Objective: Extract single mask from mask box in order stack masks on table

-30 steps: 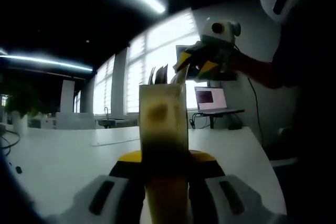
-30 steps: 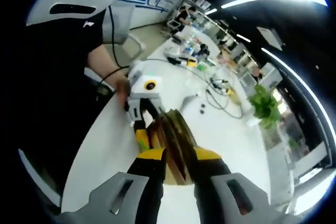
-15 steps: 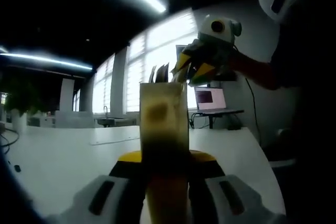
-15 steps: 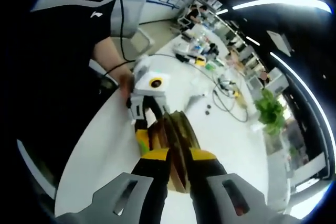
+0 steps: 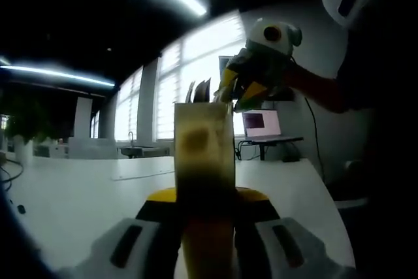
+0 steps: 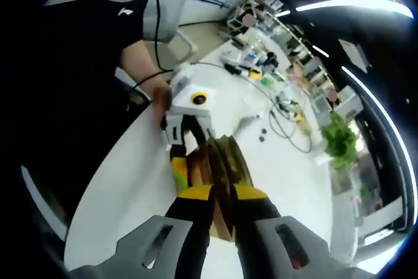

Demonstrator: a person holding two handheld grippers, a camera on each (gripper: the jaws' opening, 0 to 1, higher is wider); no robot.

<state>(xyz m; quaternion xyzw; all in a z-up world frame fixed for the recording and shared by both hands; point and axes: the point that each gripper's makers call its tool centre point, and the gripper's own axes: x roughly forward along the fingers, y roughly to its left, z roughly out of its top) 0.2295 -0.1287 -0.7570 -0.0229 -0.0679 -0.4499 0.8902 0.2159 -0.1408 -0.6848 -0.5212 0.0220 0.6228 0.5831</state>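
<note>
A tan cardboard mask box (image 5: 202, 148) stands upright over the white table (image 5: 78, 194), and my left gripper (image 5: 206, 191) is shut on its sides. Its top flaps stick up, open. My right gripper (image 5: 240, 86) hangs just above the box's top right corner, yellow fingertips pointing down at the flaps. From the right gripper view I look down on the open box (image 6: 219, 161), held at its far side by the left gripper (image 6: 186, 155). The right gripper (image 6: 223, 197) has its jaws close together astride the brown flaps. What lies between them is hidden, and I see no mask.
A person (image 6: 85, 63) in dark clothes stands at the table's edge, holding both grippers. A laptop (image 5: 262, 124) sits at the table's far end. Cables and small items (image 6: 281, 112) and a green plant (image 6: 339, 145) lie farther along the table (image 6: 130, 187).
The right gripper has edged toward the box's top and its jaws have narrowed. The left gripper and the box have stayed put.
</note>
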